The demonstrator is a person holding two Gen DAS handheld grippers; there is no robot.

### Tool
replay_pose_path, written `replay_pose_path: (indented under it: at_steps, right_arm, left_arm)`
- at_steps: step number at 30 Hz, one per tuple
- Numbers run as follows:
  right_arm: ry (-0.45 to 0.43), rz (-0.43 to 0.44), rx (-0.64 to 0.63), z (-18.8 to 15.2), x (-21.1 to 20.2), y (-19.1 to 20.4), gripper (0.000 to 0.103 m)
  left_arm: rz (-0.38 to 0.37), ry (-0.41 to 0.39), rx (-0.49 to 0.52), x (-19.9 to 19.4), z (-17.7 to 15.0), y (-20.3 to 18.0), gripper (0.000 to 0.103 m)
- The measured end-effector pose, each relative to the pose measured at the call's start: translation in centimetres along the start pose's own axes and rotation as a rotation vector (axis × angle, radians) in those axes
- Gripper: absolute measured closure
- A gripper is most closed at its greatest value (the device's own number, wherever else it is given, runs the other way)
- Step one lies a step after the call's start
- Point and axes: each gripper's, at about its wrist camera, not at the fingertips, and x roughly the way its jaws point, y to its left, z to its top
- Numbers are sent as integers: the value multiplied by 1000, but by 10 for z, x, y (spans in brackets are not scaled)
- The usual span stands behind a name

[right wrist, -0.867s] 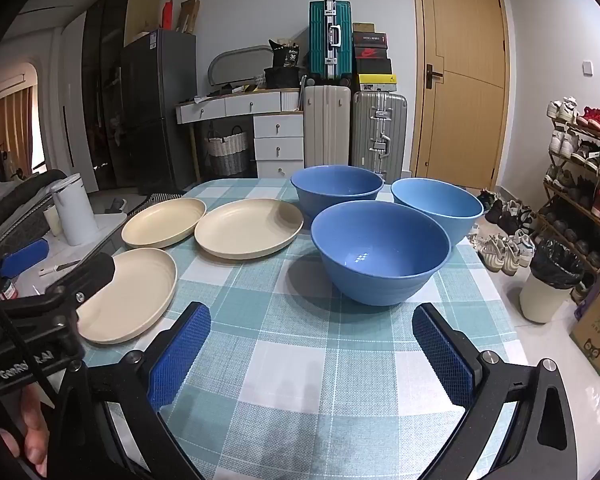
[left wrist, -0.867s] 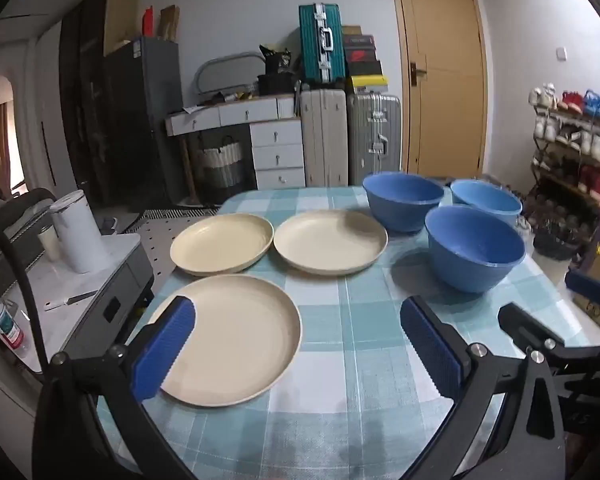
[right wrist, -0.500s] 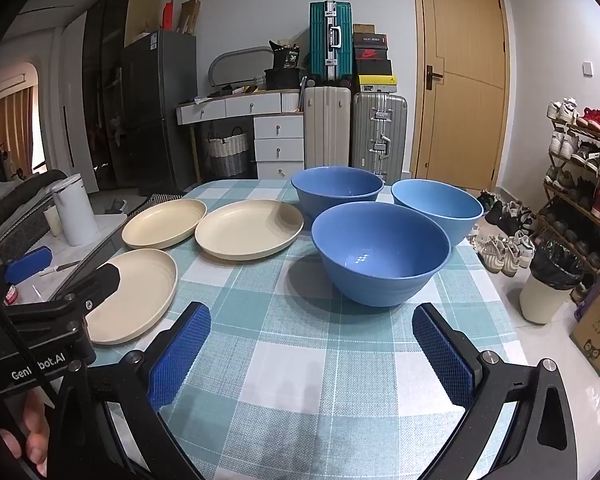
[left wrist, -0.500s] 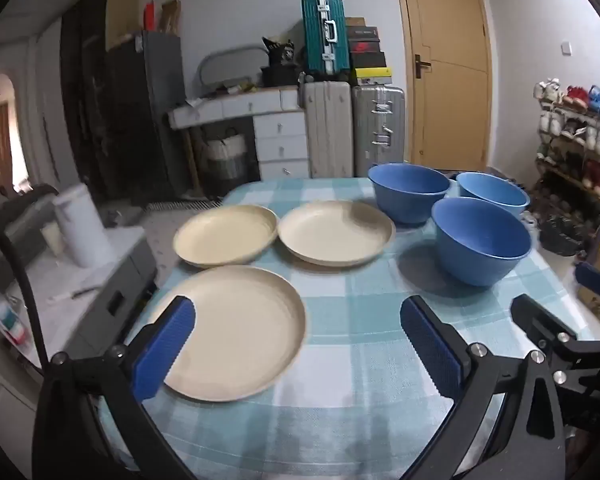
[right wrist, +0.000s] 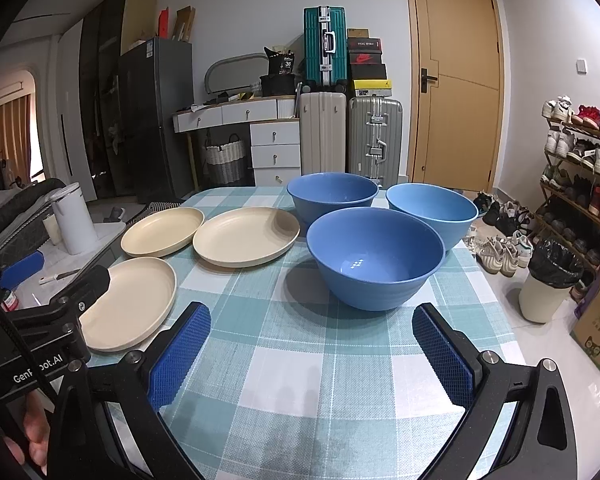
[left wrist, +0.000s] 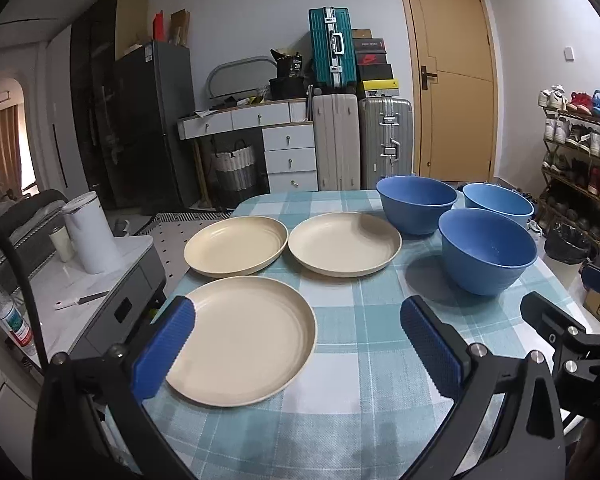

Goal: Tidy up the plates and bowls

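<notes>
Checked teal tablecloth (left wrist: 380, 320) looms larger: my left gripper (left wrist: 300, 344) has edged toward the nearest cream round plate (left wrist: 244, 340), right gripper (right wrist: 312, 352) steady, both wide, empty.

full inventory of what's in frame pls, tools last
plates: 3, cream, left half of the table, one near, two behind it side by side
bowls: 3, blue, right half of the table, upright, one near, two behind
tablecloth: 1, teal and white check, covers the table
kettle: 1, white, on the side unit left of the table
bottle: 1, clear with red cap, same unit
suitcases: 3, teal on top, beige and silver below, back wall
door: 1, tan, shut
shoe rack: 1, full, right wall
bin: 1, black liner, floor right
left tool: open, over the near plate
right tool: open, short of the near bowl
</notes>
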Motion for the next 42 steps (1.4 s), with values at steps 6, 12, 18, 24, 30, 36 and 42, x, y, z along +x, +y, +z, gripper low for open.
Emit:
replay_pose_path:
  at_steps: [6,12,18,24,30,36,42]
  right_arm:
    - [-71,-6,12,4,-14,-2,0]
    - [-100,26,23,5,-21,-2,0]
    - [-93,10,27,4,-20,-1,0]
    - [-81,4,34,3,-17,-3,0]
    - [-77,-1,14,3,-15,-1,0]
    - [-76,-1,14,3,-15,0,0]
    - [-76,-1,15,2,-15,0,0]
  left_arm:
    - [-99,-10,-31,-6,4,0,0]
    - [-110,-11,-45,-8,1,0,0]
    - [-34,-23,-20,-10,3,-3,0]
    - [-27,-24,-22,-11,3,-4,0]
    - [-125,-2,-100,-10,9,6,0]
    - [-102,0,-170,-17,14,12,0]
    - [-77,-42,-96,-22,11,-4,0]
